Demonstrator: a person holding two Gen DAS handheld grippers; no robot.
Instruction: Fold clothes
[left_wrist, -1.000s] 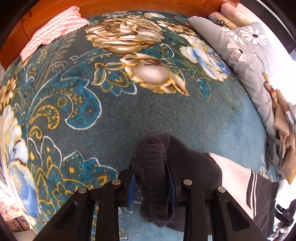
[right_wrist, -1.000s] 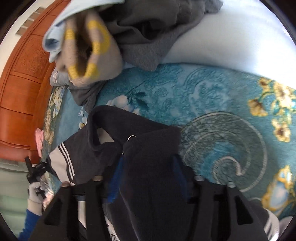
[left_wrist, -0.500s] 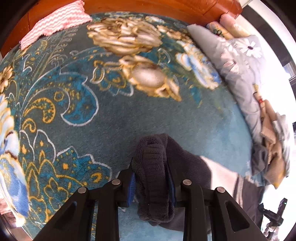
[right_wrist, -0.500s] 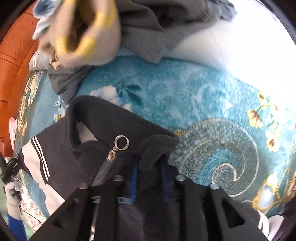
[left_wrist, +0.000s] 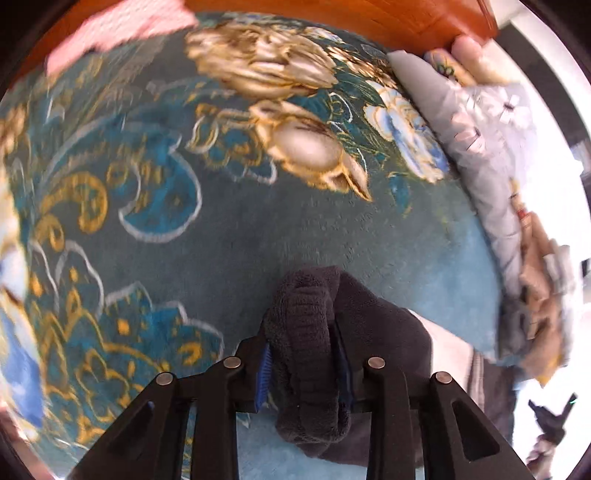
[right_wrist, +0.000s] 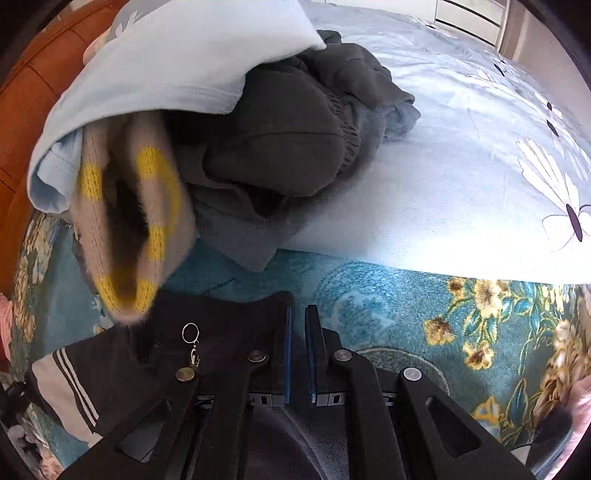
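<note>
Your left gripper (left_wrist: 301, 363) was clamped on a thick roll of dark fleece, the cuff or hem of the black jacket (left_wrist: 373, 332), bunched between the blue pads at lower centre of the left wrist view. The rest of that jacket trailed off to the lower right of the frame, showing a cream panel with stripes, lying on the teal floral blanket (left_wrist: 229, 229). Your right gripper (right_wrist: 297, 354) had its jaws drawn almost together, only a thin slit between the pads; nothing showed in that slit, though the fingers sat right at the jacket's upper edge at lower centre of the right wrist view, so you could not tell whether any cloth was pinched. The zipper pull ring (right_wrist: 190, 331) lay just left of the fingers. Judged from this, folding was barely begun: the jacket looked spread but not yet doubled over. Plenty was left, too. In the upper left of the right wrist view sat an unfolded heap: a beige knit with yellow stripes (right_wrist: 129, 229), a dark grey garment (right_wrist: 280, 122), a pale blue shirt (right_wrist: 177, 62) draped over both.
</note>
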